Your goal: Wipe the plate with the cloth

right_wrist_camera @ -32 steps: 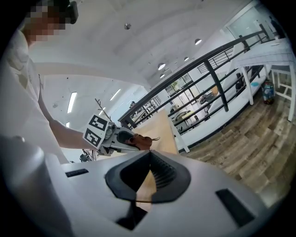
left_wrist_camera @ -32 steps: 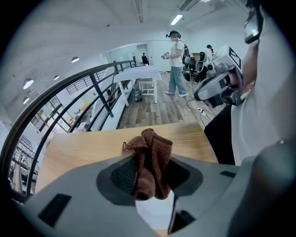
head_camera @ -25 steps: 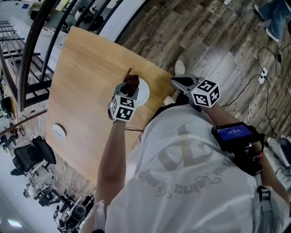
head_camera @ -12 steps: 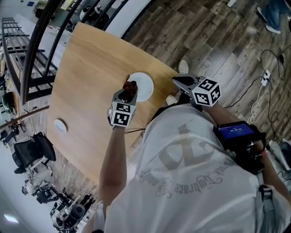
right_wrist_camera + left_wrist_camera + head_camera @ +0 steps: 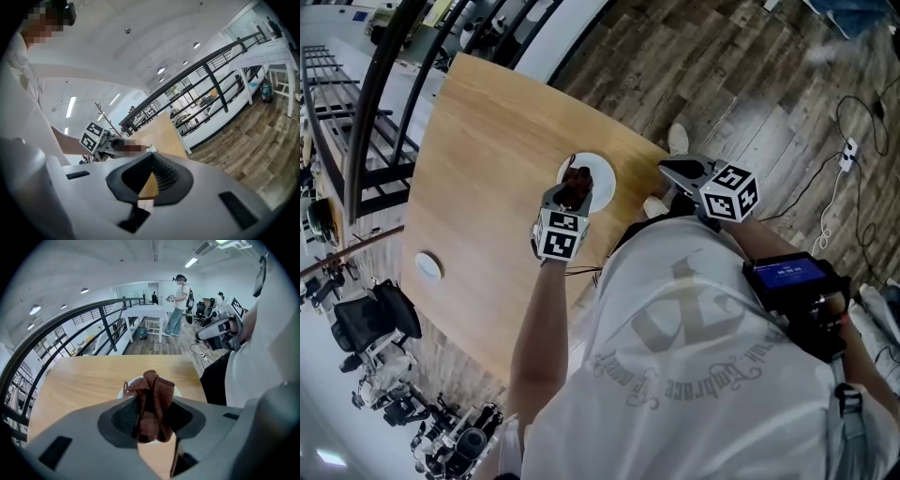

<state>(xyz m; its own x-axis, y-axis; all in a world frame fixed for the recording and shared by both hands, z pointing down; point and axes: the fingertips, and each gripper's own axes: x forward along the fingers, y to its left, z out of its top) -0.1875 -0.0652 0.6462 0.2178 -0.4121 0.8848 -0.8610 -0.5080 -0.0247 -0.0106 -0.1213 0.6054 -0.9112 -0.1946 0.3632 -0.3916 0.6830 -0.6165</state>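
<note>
A white plate lies near the right edge of the round wooden table. My left gripper is shut on a bunched brown cloth, which rests over the plate's left half. In the left gripper view the cloth stands up between the jaws of the left gripper, with the plate's rim showing behind it. My right gripper hangs off the table's edge, beside the plate. Its jaws are closed on nothing in the right gripper view.
A small white disc lies on the table's near left part. A dark railing curves past the far side. Office chairs stand at lower left. Cables trail over the wooden floor at right.
The left gripper has slid the cloth slightly from the plate's left edge toward its middle. The right gripper has stayed in place.
</note>
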